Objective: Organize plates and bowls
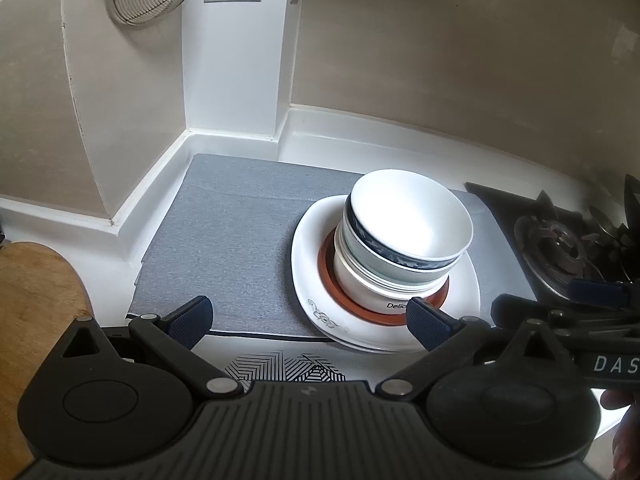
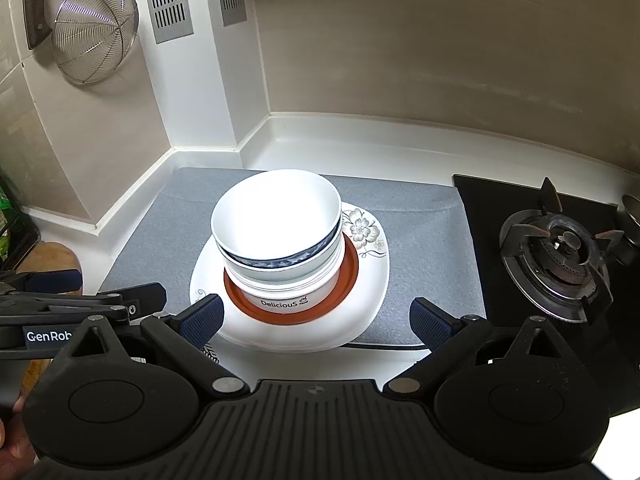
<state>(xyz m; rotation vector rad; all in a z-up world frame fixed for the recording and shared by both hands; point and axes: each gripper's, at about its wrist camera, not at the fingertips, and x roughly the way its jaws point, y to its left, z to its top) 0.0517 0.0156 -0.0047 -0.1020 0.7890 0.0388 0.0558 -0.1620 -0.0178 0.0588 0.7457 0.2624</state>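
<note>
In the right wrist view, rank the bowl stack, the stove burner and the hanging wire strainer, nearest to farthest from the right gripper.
1. Bowl stack, straight ahead of the right gripper.
2. Stove burner, off to the right.
3. Wire strainer, high on the left wall.

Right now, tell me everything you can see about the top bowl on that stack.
The top bowl is plain glossy white inside, ceramic-looking, empty and upright. It sits nested, slightly tilted, in a blue-banded bowl, above a white bowl marked "Delicious" on an orange-rimmed dish. Neither gripper touches it.
</note>
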